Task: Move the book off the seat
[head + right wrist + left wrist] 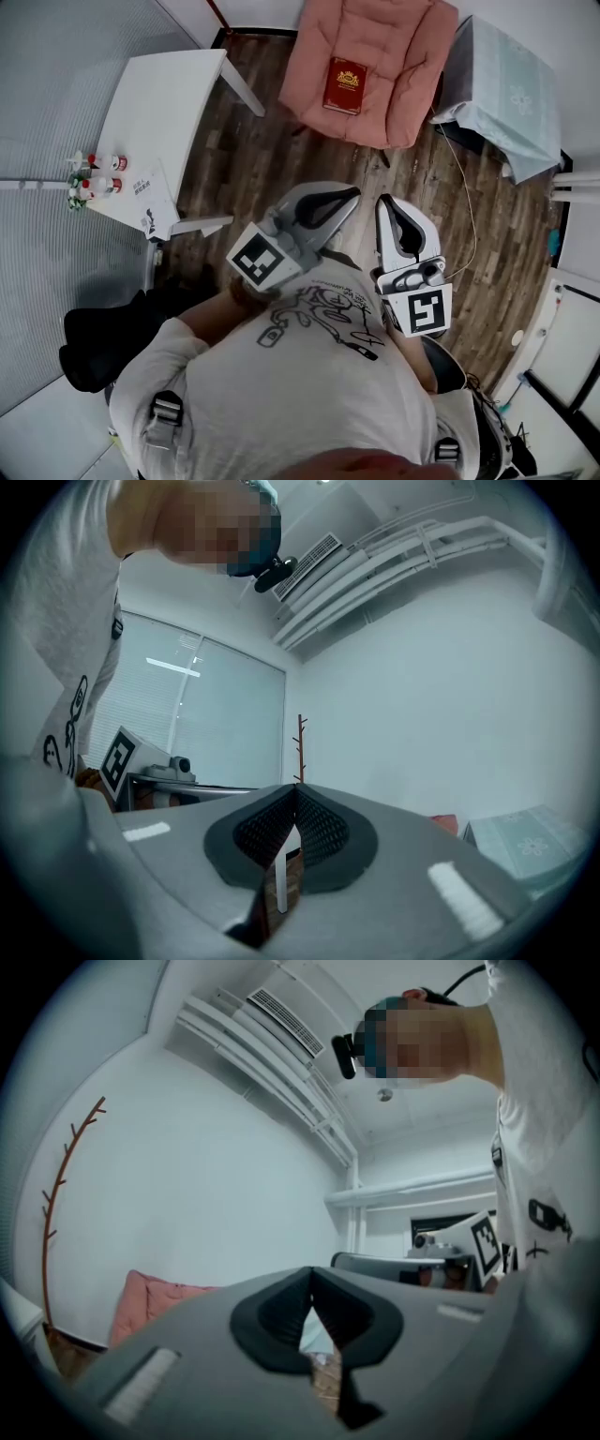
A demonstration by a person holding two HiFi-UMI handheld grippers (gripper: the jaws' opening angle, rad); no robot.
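Observation:
A dark red book point(345, 85) with a gold emblem lies flat on the seat of a pink cushioned armchair point(403, 56) at the far end of the wooden floor. Both grippers are held close to the person's chest, well short of the chair. My left gripper point(353, 193) is shut with nothing in it and points toward the chair. My right gripper point(385, 201), just beside it, is also shut and empty. In the left gripper view the closed tips point(311, 1271) point level past the chair's pink back point(141, 1302). The right gripper point(296, 787) shows its tips pressed together; the book is hidden in both gripper views.
A white table point(159, 103) with small bottles point(94, 173) and a booklet stands at the left. A side table under a teal cloth point(511, 94) sits right of the chair, with a cable point(466, 202) trailing across the floor. A thin coat stand point(300, 747) rises by the wall.

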